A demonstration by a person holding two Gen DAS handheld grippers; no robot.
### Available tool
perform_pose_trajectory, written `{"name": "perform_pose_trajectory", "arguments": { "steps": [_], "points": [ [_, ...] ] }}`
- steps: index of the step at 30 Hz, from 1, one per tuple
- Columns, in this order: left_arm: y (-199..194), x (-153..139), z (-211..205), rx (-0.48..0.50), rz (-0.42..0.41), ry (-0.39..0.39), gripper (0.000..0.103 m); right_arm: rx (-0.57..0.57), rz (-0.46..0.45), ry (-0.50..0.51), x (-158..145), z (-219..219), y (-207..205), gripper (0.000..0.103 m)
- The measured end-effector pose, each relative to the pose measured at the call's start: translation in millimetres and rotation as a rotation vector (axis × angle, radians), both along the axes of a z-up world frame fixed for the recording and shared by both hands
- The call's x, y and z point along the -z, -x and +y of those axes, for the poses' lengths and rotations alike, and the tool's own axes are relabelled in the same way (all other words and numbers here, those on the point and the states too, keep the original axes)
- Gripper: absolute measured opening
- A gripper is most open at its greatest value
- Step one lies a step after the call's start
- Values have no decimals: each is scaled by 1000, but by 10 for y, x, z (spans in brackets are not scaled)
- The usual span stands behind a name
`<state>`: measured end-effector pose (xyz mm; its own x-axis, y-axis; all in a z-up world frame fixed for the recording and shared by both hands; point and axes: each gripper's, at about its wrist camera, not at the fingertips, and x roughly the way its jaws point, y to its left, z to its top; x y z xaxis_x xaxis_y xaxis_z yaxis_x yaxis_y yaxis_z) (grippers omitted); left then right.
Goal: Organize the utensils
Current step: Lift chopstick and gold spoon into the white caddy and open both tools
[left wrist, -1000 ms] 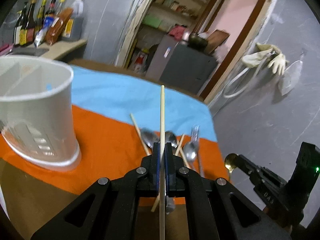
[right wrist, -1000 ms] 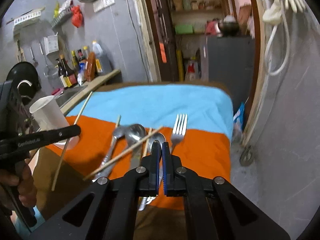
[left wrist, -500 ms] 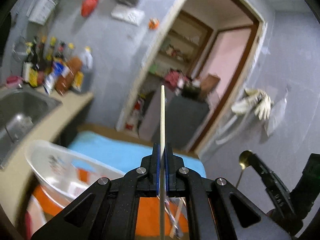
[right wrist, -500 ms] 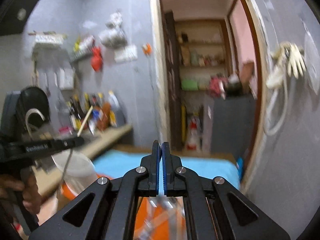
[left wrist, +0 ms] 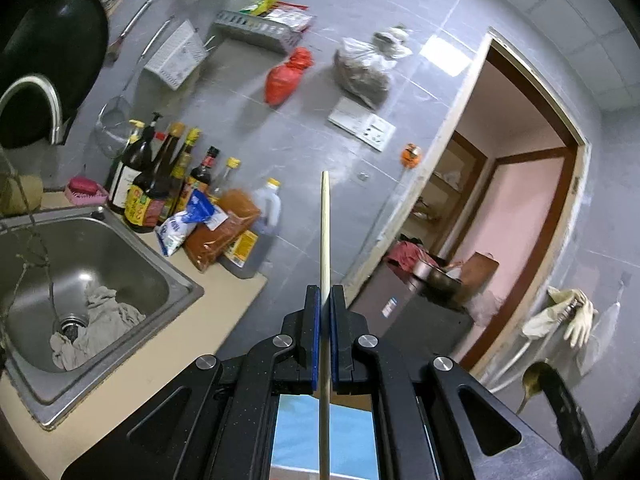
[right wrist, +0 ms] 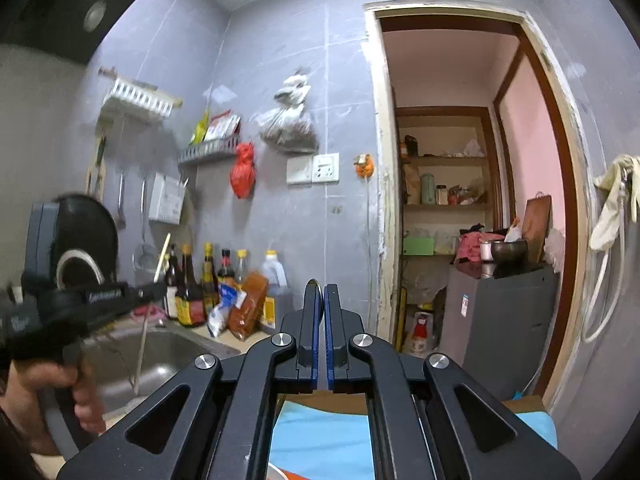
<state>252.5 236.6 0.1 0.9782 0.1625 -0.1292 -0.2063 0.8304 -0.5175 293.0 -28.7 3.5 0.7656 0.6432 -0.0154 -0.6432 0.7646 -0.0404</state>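
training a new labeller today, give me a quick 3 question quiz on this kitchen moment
1. True or false: the left gripper is shut on a wooden chopstick.
2. Multiple choice: what lies in the steel sink? A) a grey cloth B) a stack of plates C) a kettle
3. Fill in: beside the right gripper's fingers, at the lower right edge of the left wrist view, shows the bowl of a gold-coloured ____.

Key: 1 true. 2 A, the grey cloth sits crumpled by the drain. 3 spoon; whether that shut gripper is what holds it cannot be told for sure from either view.
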Motion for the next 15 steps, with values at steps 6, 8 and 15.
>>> {"name": "perform_pose_trajectory", "arguments": {
  "steps": [6, 8, 15],
  "points": [
    [108, 255, -95, -15, 1, -31, 2, -1, 1, 88, 384, 111, 66, 1],
    [110, 341, -145, -22, 10, -32, 2, -3, 10, 103, 473, 110, 74, 1],
    [143, 485, -364, 12, 66, -116, 2, -28, 98, 134, 667, 71, 68, 3]
  ]
}}
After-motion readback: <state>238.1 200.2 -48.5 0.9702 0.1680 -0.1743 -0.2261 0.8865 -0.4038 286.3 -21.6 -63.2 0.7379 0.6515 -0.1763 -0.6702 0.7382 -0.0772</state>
